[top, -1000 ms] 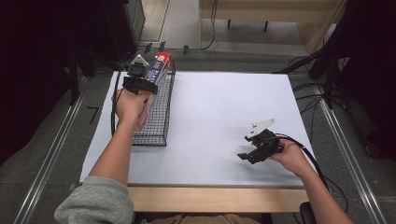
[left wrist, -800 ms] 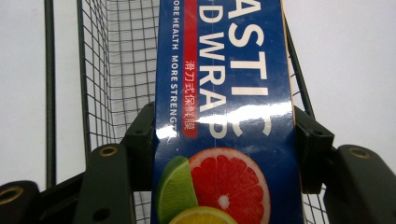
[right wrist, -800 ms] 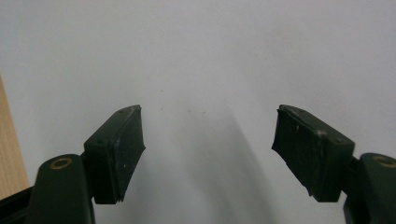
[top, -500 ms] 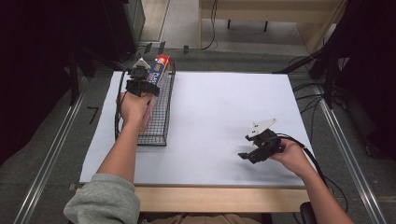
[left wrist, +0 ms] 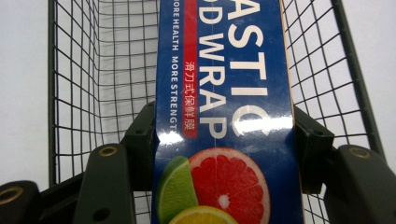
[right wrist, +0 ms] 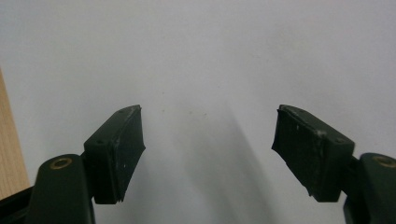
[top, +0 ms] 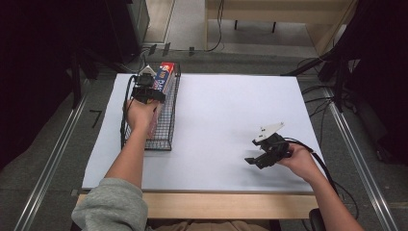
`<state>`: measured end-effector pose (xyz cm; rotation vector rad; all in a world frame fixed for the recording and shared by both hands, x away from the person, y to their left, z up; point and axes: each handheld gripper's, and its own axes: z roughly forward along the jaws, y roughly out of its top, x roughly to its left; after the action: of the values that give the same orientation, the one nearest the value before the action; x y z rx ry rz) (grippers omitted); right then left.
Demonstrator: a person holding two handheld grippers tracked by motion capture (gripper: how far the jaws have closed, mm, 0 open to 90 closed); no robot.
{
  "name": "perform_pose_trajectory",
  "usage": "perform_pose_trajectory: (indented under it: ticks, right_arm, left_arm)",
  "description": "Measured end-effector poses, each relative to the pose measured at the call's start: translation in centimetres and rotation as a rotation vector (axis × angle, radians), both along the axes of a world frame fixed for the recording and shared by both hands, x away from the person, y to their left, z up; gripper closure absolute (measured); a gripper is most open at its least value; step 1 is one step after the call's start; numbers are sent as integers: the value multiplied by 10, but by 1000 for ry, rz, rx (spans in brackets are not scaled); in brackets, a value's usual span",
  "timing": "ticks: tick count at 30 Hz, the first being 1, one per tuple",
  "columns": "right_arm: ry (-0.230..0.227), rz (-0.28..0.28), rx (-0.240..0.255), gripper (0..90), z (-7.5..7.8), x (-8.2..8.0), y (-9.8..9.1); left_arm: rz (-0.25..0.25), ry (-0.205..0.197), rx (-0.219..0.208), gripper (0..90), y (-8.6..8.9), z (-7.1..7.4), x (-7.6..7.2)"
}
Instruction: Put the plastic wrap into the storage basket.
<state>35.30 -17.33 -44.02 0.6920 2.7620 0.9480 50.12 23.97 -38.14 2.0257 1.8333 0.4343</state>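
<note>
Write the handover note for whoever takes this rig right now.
Left gripper: shut on the plastic wrap box, one jaw on each long side.
Right gripper: open, nothing between its jaws, low over the white sheet near the table's front right.
The box sits lengthwise in the wire basket at the sheet's left edge.
Done: the box is gripped.
Left, probably: either lift it out or let go, whichever the job wants; the pictures do not settle which.

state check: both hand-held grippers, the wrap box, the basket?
left hand-held gripper: shut on plastic wrap box, jaws on its two long sides
right hand-held gripper: open, holding nothing, over the white sheet
plastic wrap box: gripped, inside the basket
wire basket: upright on the sheet, holds the box
</note>
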Motion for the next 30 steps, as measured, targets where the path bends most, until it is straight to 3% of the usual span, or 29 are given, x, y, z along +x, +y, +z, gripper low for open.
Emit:
perform_pose_trajectory:
  ticks: [7, 9, 22, 25, 30]
  right_arm:
    - [3, 1, -1, 256, -1, 0, 0]
    - [5, 3, -1, 256, -1, 0, 1]
    - [6, -1, 4, 256, -1, 0, 0]
    - [11, -2, 4, 255, -1, 0, 0]
    - [11, 2, 3, 255, -2, 0, 0]
  left_arm:
    - [4, 16, 8, 404, 2, -9, 1]
    - [1, 15, 27, 404, 0, -11, 0]
    - [4, 22, 22, 403, -8, -20, 2]
    - [22, 15, -18, 403, -6, -23, 2]
    - [26, 14, -10, 402, -5, -26, 1]
